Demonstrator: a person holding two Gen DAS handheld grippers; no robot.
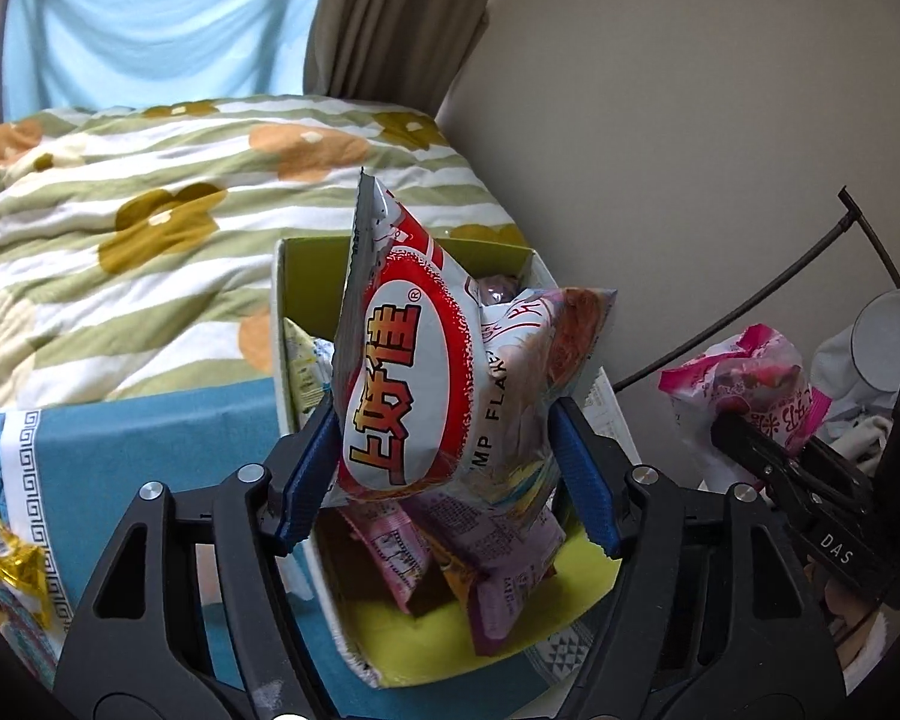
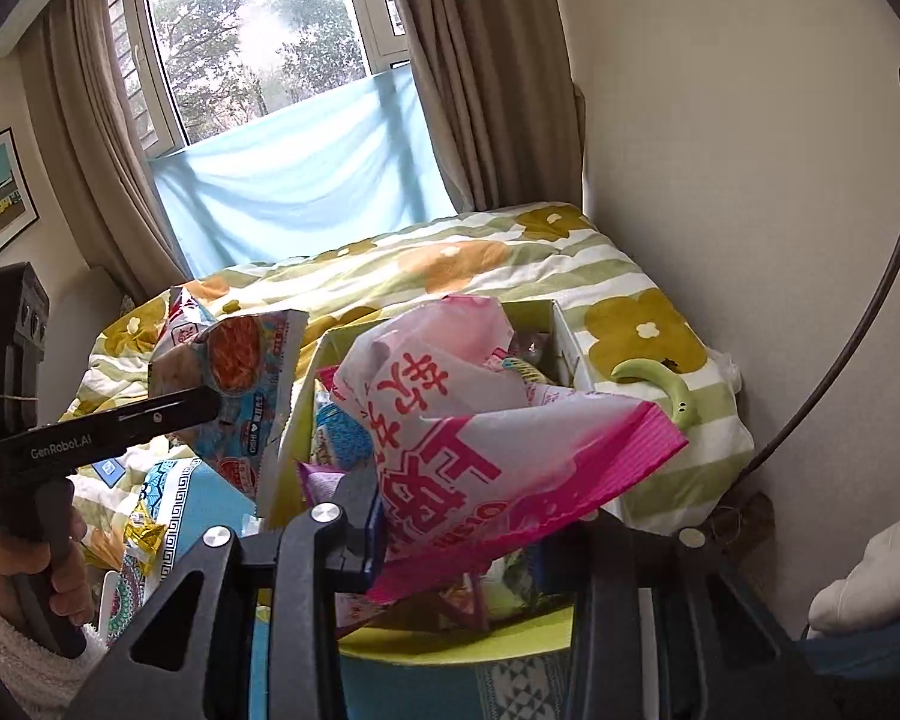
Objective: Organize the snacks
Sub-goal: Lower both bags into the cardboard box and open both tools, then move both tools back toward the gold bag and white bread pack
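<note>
My left gripper [image 1: 444,468] is shut on a red and white shrimp flakes bag [image 1: 414,372], held upright over a white box with a green inside [image 1: 492,612]. The box holds several snack packets [image 1: 498,564]. My right gripper [image 2: 468,546] is shut on a pink and white snack bag [image 2: 450,438], held over the same box [image 2: 450,648]. The pink bag and right gripper also show at the right of the left wrist view [image 1: 744,384]. The left gripper with the shrimp bag shows at the left of the right wrist view [image 2: 234,384].
The box stands on a blue patterned cloth [image 1: 150,456] beside a bed with a flowered quilt [image 1: 150,210]. A gold wrapped snack [image 1: 12,558] lies on the cloth at the left. A wall [image 1: 660,150] and a curved dark rod [image 2: 858,330] stand at the right.
</note>
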